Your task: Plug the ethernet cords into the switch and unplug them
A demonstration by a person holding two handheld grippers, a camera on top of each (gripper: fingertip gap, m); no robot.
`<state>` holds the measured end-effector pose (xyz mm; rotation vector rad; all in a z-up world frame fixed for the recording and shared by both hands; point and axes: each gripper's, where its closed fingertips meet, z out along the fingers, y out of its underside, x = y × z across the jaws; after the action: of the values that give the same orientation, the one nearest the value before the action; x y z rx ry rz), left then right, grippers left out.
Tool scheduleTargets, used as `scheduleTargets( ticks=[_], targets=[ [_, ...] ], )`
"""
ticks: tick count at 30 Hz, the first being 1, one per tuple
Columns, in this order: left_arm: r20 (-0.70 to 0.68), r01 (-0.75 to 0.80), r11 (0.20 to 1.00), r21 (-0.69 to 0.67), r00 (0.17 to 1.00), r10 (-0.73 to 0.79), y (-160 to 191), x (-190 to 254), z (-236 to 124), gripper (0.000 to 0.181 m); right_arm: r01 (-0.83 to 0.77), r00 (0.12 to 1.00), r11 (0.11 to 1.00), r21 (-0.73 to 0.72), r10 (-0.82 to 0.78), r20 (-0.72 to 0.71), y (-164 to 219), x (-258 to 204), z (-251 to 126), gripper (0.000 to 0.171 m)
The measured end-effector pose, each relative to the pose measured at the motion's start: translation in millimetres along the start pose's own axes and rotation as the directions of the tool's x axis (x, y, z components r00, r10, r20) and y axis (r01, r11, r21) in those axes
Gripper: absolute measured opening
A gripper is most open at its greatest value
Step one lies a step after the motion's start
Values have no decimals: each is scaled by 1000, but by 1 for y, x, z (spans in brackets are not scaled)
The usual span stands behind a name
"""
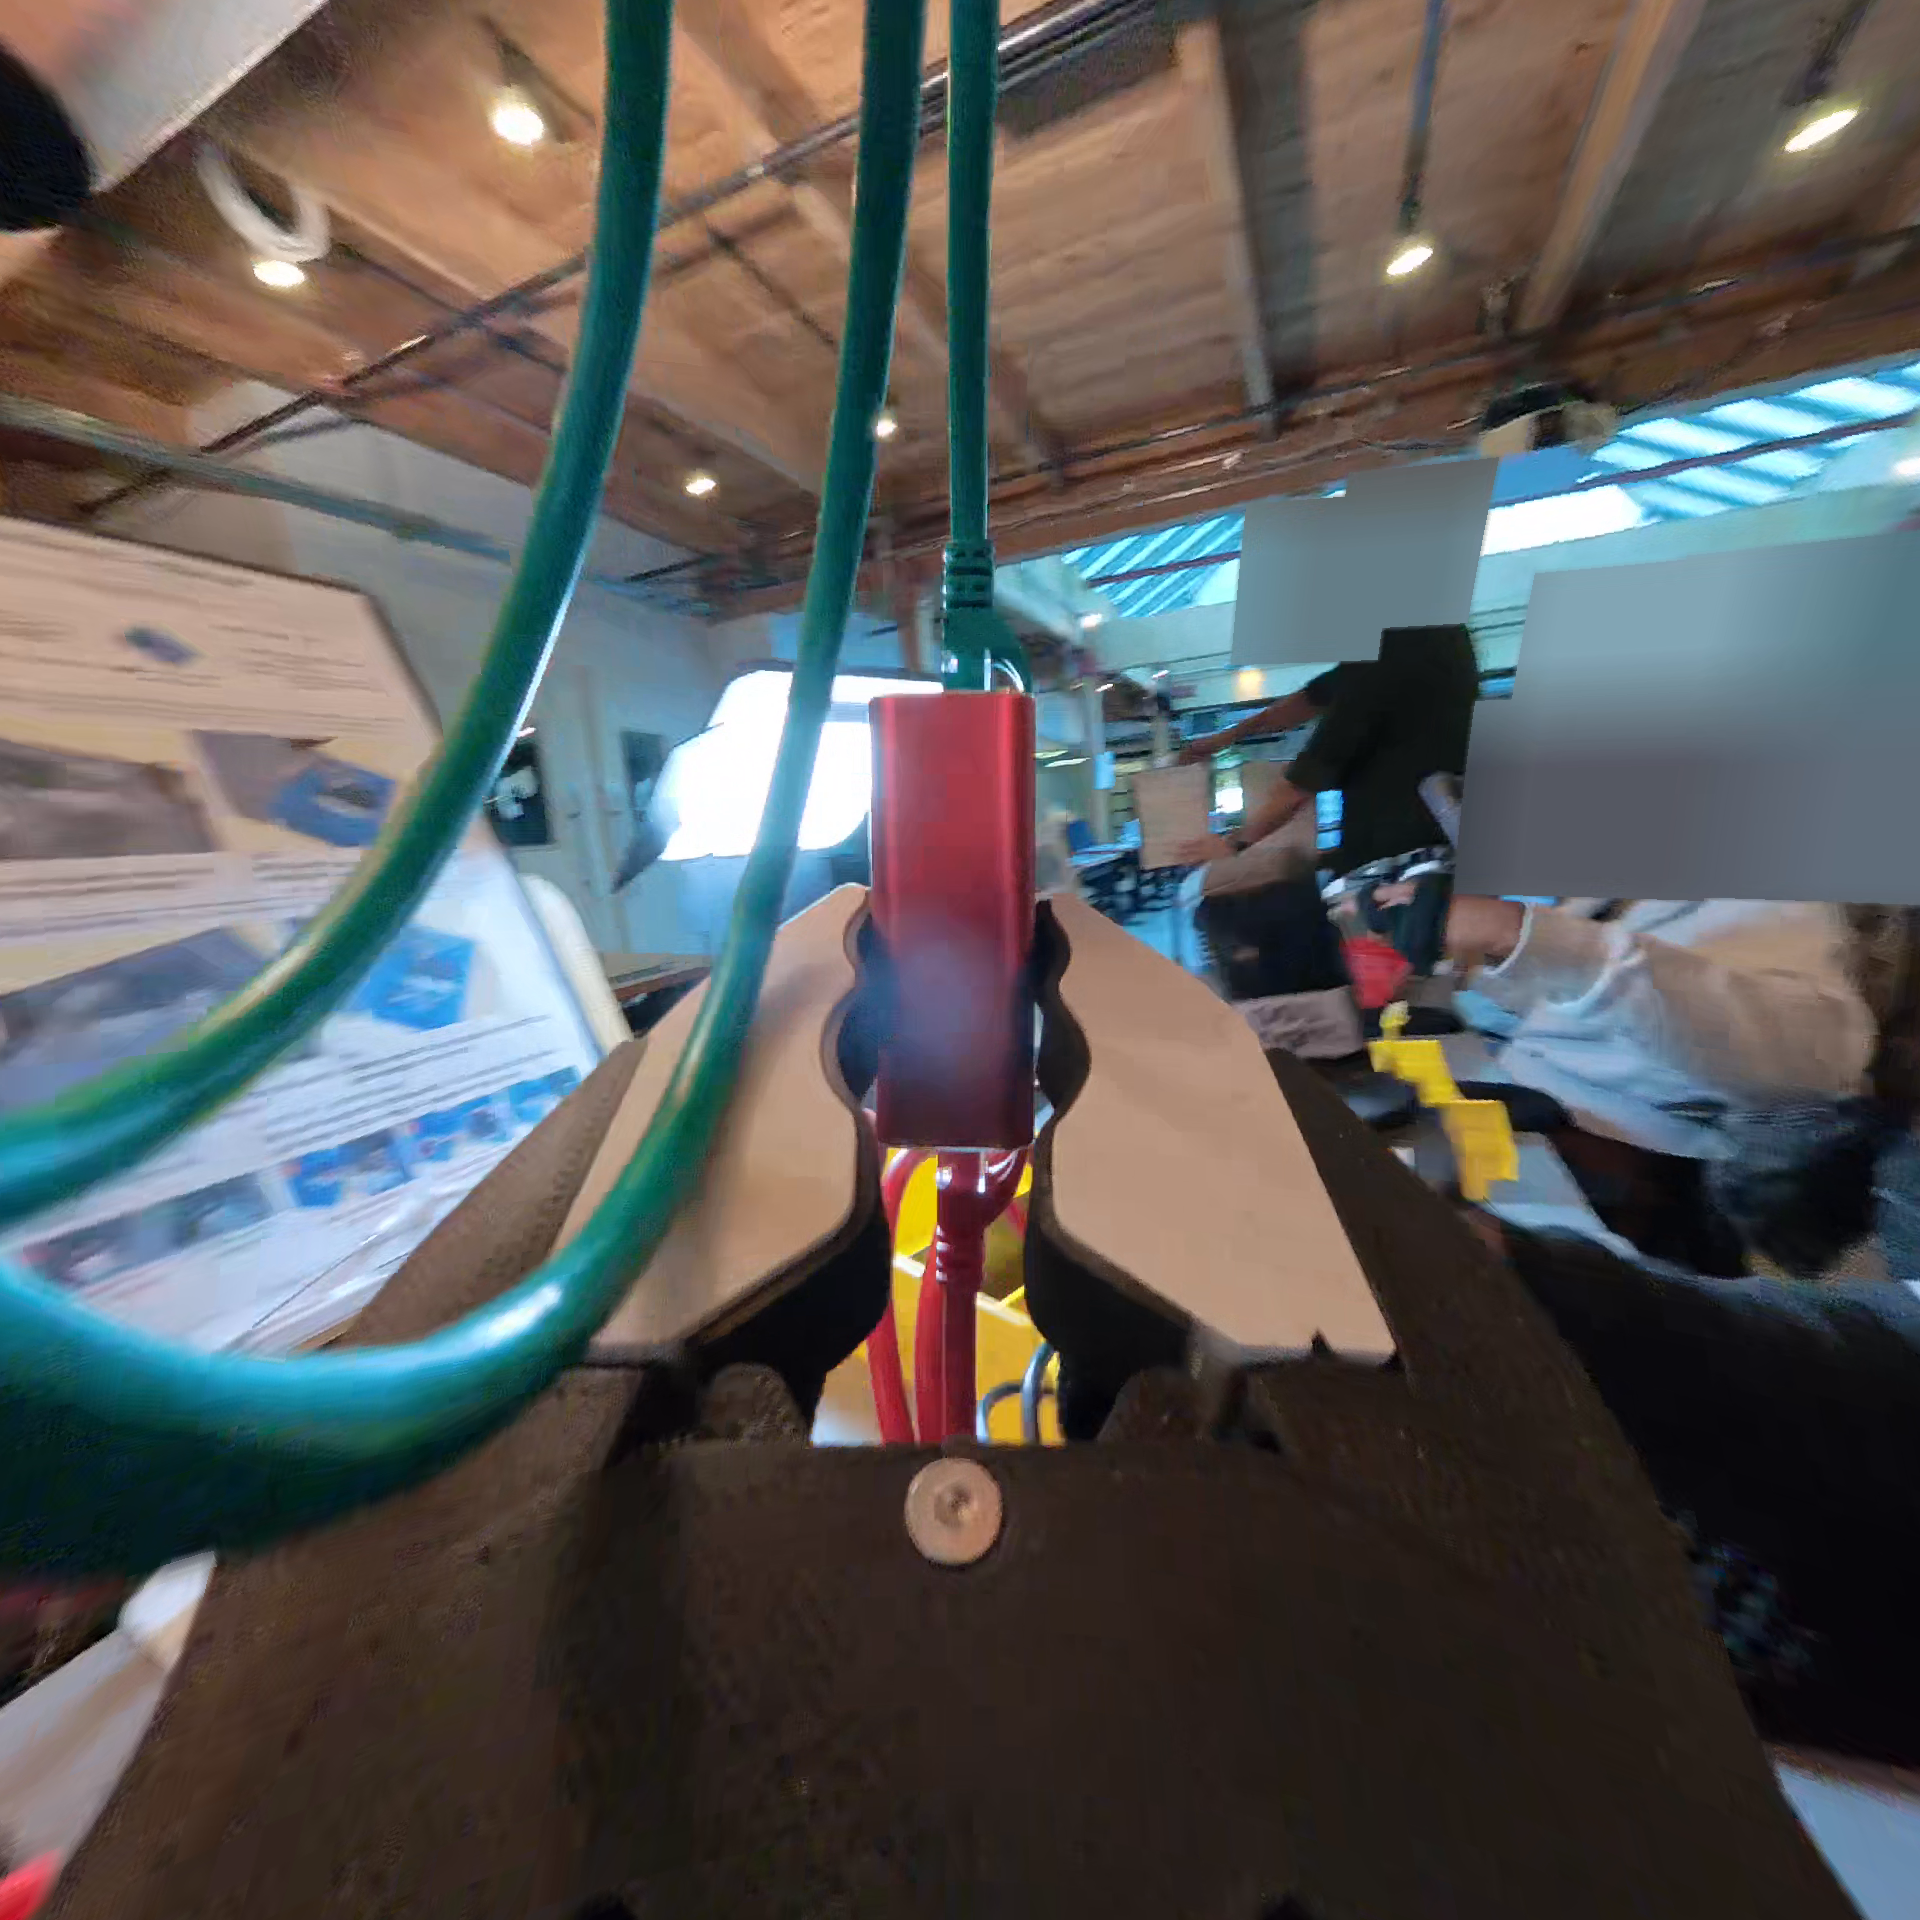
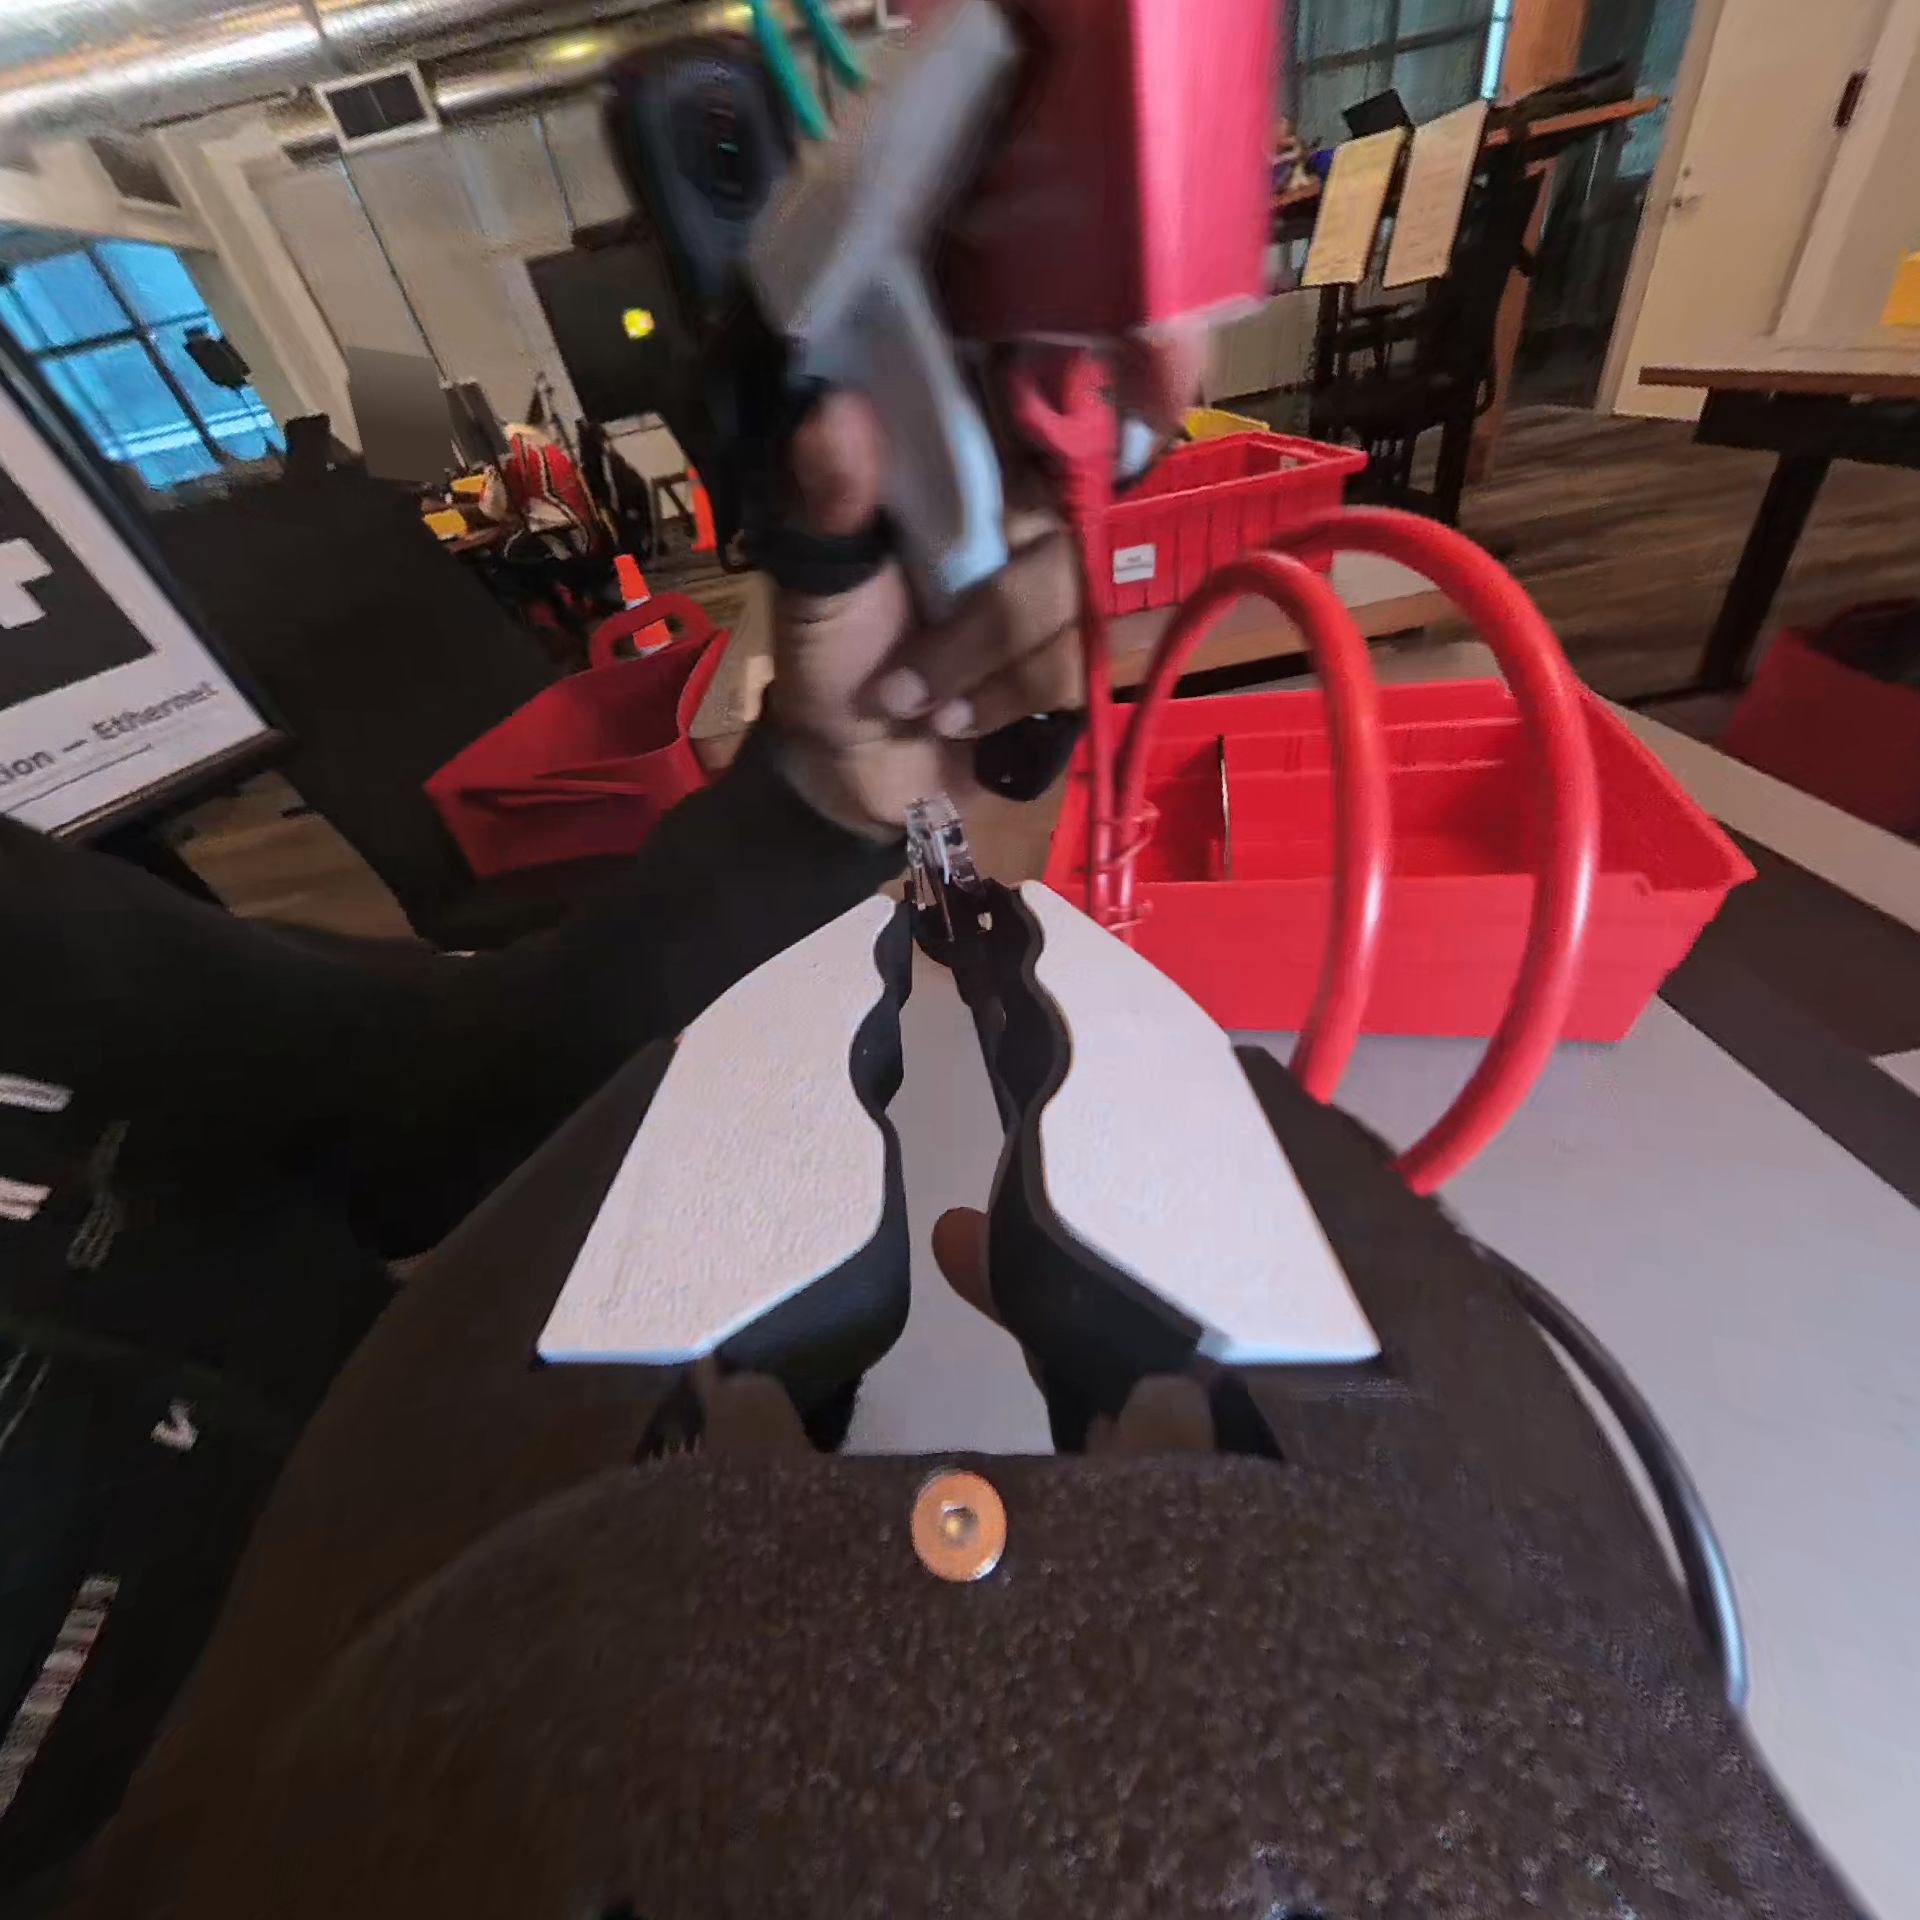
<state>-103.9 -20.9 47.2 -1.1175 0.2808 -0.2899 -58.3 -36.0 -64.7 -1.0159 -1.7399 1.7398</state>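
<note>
**Black plug lined up for the switch**

Left hand-held gripper (image 1: pixel 951 1023) is clamped on the red switch (image 1: pixel 953 914), held upright in the air; green cord (image 1: pixel 968 582) plugged at 12 o'clock, red cord (image 1: pixel 961 1236) at 6. Right hand-held gripper (image 2: pixel 951 914) is pinched on a black cord's plug (image 2: pixel 940 852), clear tip pointing to 12, switch up around 1 o'clock, well apart. Next, probably: bring tip square to a free port, latch tab aligned, push straight till it seats; left holds steady. White bench (image 2: pixel 1662 1299) carries a red bin (image 2: pixel 1455 935); open workshop, wooden ceiling, people beyond.
</note>
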Motion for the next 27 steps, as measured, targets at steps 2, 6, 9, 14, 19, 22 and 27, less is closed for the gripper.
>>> scheduleTargets(
  ticks=[2, 6, 9, 14, 19, 22, 27],
  targets=[
    [96, -24, 998, -52, 995, 29, 9, -22, -7, 27, 35, 999, 999, 25, -35, 11, -13, -8, -12, 14],
    [196, 18, 995, -94, 981, 0, 22, -47, -15, 27, 94, 994, 992, 83, -88, -66, -50, -5, -57, 14],
    [231, 0, 993, -119, 973, 27, 24, -52, -18, 27, 157, 956, 983, 94, -127, -266, -68, 26, -108, 14],
    [223, -17, 988, -153, 973, 52, 32, -48, -12, 26, 192, 784, 981, -5, -157, -600, -56, 104, -192, 14],
    [164, 57, 992, -110, 986, -38, 34, -38, -4, 26, 29, 701, 999, -35, -45, -711, 7, 183, -239, 14],
    [137, 86, 991, -106, 988, -71, 40, -33, 1, 26, -190, 661, 974, -123, 34, -750, 73, 219, -245, 15],
    [106, 101, 985, -142, 991, -86, 55, -25, 11, 26, -211, 524, 973, -98, 27, -852, 73, 235, -264, 37]
  ],
)
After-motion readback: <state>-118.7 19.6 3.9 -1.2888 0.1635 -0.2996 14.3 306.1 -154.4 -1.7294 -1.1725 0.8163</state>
